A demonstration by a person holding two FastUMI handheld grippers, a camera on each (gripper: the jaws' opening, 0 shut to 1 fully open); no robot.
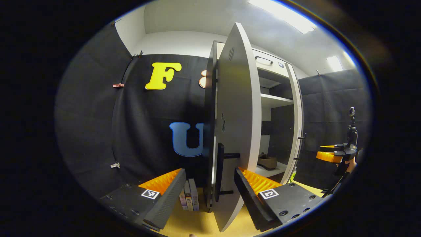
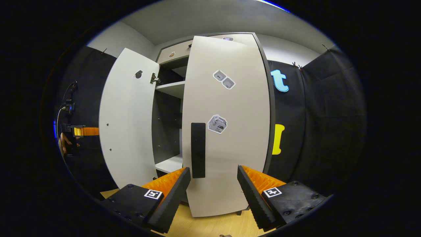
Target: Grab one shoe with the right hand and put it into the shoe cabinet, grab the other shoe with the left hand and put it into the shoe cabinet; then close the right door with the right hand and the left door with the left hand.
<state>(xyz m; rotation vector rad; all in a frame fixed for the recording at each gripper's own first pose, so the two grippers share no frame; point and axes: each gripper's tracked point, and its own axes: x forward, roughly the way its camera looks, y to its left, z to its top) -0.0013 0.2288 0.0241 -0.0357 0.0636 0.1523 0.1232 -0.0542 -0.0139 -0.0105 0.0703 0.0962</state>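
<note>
In the left gripper view my left gripper [image 1: 209,194] is open, and the left door [image 1: 236,115] of the shoe cabinet stands nearly edge-on just ahead of it. That door's black handle [image 1: 219,171] sits between the fingers without touching them. A brown shoe [image 1: 267,161] rests on the cabinet's lower shelf [image 1: 274,171]. In the right gripper view my right gripper [image 2: 213,194] is open and holds nothing. It faces the right door [image 2: 227,131], which is swung almost closed, with its black handle [image 2: 198,149] just beyond the fingertips. The left door [image 2: 126,125] stands wide open.
A few books [image 1: 189,199] stand on the wooden floor [image 1: 197,223] beside the cabinet base. The right door [image 1: 296,125] shows past the shelves, and farther right a hand holds the right gripper [image 1: 335,153]. A hand with the left gripper [image 2: 79,131] shows beyond the open left door.
</note>
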